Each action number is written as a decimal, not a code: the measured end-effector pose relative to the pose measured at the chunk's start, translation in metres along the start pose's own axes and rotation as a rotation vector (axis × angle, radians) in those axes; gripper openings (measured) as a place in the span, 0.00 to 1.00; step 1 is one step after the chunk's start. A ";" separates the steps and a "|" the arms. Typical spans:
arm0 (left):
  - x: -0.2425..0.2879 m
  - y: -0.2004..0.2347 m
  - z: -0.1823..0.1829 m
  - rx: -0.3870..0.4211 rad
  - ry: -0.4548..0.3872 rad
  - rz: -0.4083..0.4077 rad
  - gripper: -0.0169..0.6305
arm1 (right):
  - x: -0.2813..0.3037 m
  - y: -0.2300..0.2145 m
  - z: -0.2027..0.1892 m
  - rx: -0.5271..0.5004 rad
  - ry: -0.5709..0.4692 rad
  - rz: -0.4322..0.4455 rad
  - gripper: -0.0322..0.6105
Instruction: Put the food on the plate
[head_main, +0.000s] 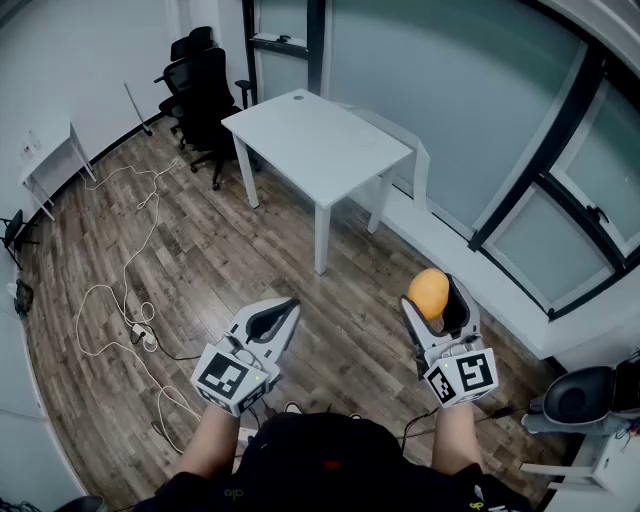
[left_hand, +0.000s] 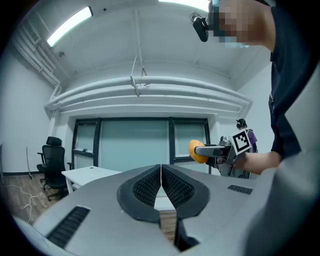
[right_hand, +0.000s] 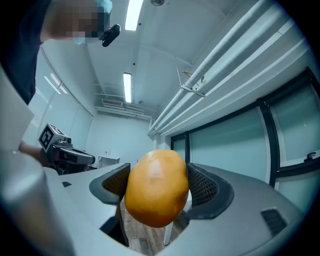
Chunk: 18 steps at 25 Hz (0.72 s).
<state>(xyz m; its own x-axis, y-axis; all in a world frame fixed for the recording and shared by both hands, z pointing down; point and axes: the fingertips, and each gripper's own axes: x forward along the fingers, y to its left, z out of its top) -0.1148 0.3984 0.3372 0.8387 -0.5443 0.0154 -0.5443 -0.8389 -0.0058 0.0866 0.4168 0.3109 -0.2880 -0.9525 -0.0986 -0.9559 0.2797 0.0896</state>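
An orange-yellow, egg-shaped piece of food (head_main: 429, 291) sits between the pads of my right gripper (head_main: 432, 298), which is shut on it and held above the wooden floor. In the right gripper view the food (right_hand: 157, 187) fills the gap between the wide-set jaws of that gripper (right_hand: 157, 181). My left gripper (head_main: 289, 305) is level with it to the left, shut with nothing in it, and its pads meet in its own view (left_hand: 161, 169). That view also catches the food (left_hand: 195, 151) in the right gripper (left_hand: 212, 150). No plate shows in any view.
A white table (head_main: 320, 140) stands ahead across the wooden floor, its top bare. Black office chairs (head_main: 205, 85) stand at the back left. White cables (head_main: 120, 300) trail over the floor on the left. A glass wall (head_main: 450, 100) runs along the right, and a grey seat (head_main: 585, 395) stands at the right edge.
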 end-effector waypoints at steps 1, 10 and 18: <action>0.000 0.001 -0.001 -0.003 0.000 -0.001 0.06 | 0.001 0.002 -0.001 0.001 0.002 0.001 0.62; 0.002 0.009 -0.006 -0.019 -0.005 -0.011 0.06 | 0.008 0.001 0.000 -0.003 -0.012 -0.020 0.62; -0.004 0.030 -0.013 -0.039 -0.024 -0.022 0.06 | 0.022 0.014 -0.001 -0.045 0.002 -0.032 0.62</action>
<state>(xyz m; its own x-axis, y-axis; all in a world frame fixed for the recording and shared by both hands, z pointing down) -0.1349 0.3759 0.3499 0.8506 -0.5257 -0.0089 -0.5252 -0.8503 0.0334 0.0673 0.3996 0.3111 -0.2568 -0.9613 -0.1001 -0.9611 0.2431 0.1312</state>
